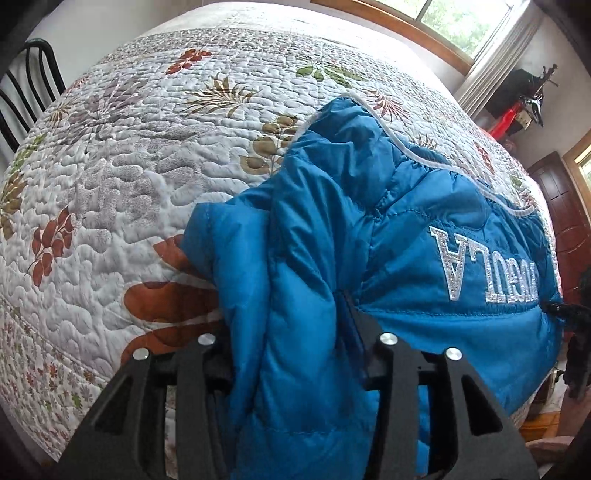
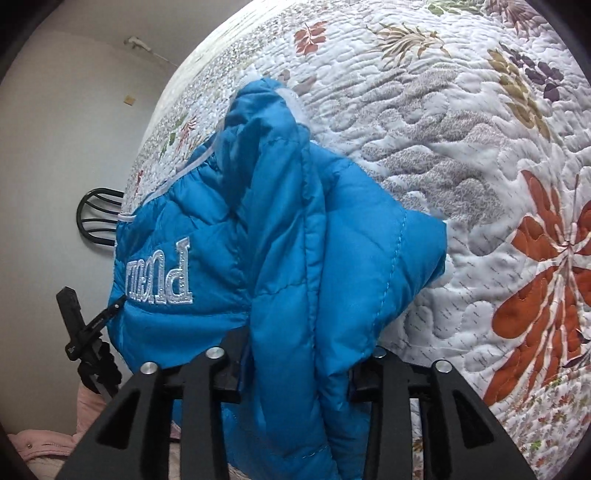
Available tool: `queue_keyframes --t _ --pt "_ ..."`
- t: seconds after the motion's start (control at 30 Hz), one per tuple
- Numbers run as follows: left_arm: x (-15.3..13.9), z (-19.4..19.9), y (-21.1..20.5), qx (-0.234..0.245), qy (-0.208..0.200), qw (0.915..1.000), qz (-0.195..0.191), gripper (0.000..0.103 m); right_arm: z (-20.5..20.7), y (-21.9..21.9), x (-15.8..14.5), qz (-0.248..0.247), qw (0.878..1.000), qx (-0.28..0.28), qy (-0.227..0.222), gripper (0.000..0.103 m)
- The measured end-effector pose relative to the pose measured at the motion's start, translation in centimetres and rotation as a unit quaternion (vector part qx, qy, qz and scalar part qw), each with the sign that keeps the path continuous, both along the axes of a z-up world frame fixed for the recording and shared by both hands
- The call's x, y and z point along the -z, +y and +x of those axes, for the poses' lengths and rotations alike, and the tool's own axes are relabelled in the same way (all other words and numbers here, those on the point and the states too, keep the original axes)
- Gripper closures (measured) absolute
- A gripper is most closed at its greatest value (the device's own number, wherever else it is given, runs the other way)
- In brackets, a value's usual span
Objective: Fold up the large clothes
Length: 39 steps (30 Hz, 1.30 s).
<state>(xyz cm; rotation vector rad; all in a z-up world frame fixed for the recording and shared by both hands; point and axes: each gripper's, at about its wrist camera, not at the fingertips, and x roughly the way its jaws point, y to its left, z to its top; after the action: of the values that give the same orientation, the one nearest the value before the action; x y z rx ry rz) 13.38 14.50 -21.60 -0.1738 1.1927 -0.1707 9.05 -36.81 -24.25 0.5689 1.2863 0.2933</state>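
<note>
A blue quilted puffer jacket (image 1: 369,206) with white sparkly lettering lies partly on the bed, stretched between both grippers. My left gripper (image 1: 295,343) is shut on a bunched fold of the jacket, and the fabric hides its fingertips. The jacket also shows in the right wrist view (image 2: 280,229). My right gripper (image 2: 299,354) is shut on another bunched fold of it. The other gripper shows as a dark shape at the jacket's edge in each view (image 1: 572,314) (image 2: 85,325).
The bed carries a white quilted bedspread (image 1: 129,166) with leaf and flower prints (image 2: 480,166). A black metal chair (image 1: 26,92) stands at the bed's far side. A window (image 1: 461,18), a curtain and a dark wooden door (image 1: 561,206) are on the right.
</note>
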Motion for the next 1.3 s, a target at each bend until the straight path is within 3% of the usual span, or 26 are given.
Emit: queue_keyframes --t 0.13,0.2,0.27,0.4,0.5,0.63,0.67,0.7,0.73,0.77,0.87,1.07,1.23,1.3 --pt "-2.4 -0.9 2.6 -0.017 -0.014 0.9997 -0.009 0.039 -1.6 -1.4 -2.1 -0.044 0.999 0.003 -0.006 0.045" --pt "-3.6 -1.3 4.0 -0.028 -0.025 0.9991 -0.022 0.039 -2.0 -2.5 -3.5 -0.060 0.998 0.015 -0.015 0.043" --pt "-4.9 -0.7 4.4 -0.030 -0.043 0.9986 -0.004 0.039 -1.6 -3.0 -5.4 -0.081 0.996 0.018 -0.038 0.043" --pt "-6.3 2.7 2.5 -0.001 -0.068 0.9976 0.010 0.039 2.6 -1.6 -7.6 -0.088 0.993 -0.014 -0.074 0.043" --pt "-5.1 6.3 -0.6 0.038 -0.063 0.9966 0.036 0.037 6.9 0.8 -6.9 -0.090 0.992 -0.045 -0.073 0.043" --pt "-2.4 10.4 -3.6 0.048 -0.025 0.9960 0.071 0.037 11.5 2.4 -4.3 -0.105 0.992 -0.060 -0.042 0.043" --pt "-2.0 10.9 -3.8 0.049 -0.019 0.9959 0.073 0.039 12.2 2.7 -3.8 -0.112 0.991 -0.062 -0.037 0.047" --pt "-1.5 11.4 -3.9 0.050 -0.013 0.9961 0.071 0.043 12.7 2.7 -3.5 -0.113 0.991 -0.062 -0.033 0.060" --pt "-1.3 11.8 -4.1 0.048 -0.006 0.9967 0.065 0.055 13.0 2.6 -3.4 -0.107 0.992 -0.061 -0.032 0.065" --pt "-1.2 12.1 -4.1 0.047 -0.003 0.9972 0.059 0.062 13.2 2.4 -3.5 -0.098 0.993 -0.059 -0.036 0.080" --pt "-0.5 12.6 -5.0 0.050 -0.001 0.9944 0.093 0.062 13.8 1.2 -3.2 -0.091 0.995 -0.040 -0.031 0.092" --pt "2.6 13.9 -5.2 0.050 0.018 0.9940 0.096 0.055 14.8 0.2 0.9 -0.075 0.997 -0.020 0.012 0.093" --pt "2.5 14.1 -4.2 0.034 0.026 0.9969 0.067 0.054 14.5 0.0 0.6 -0.071 0.997 -0.020 0.010 0.093" --pt "1.8 14.1 -3.7 0.021 0.032 0.9978 0.054 0.052 14.0 -0.2 -0.5 -0.084 0.996 -0.015 0.006 0.079"
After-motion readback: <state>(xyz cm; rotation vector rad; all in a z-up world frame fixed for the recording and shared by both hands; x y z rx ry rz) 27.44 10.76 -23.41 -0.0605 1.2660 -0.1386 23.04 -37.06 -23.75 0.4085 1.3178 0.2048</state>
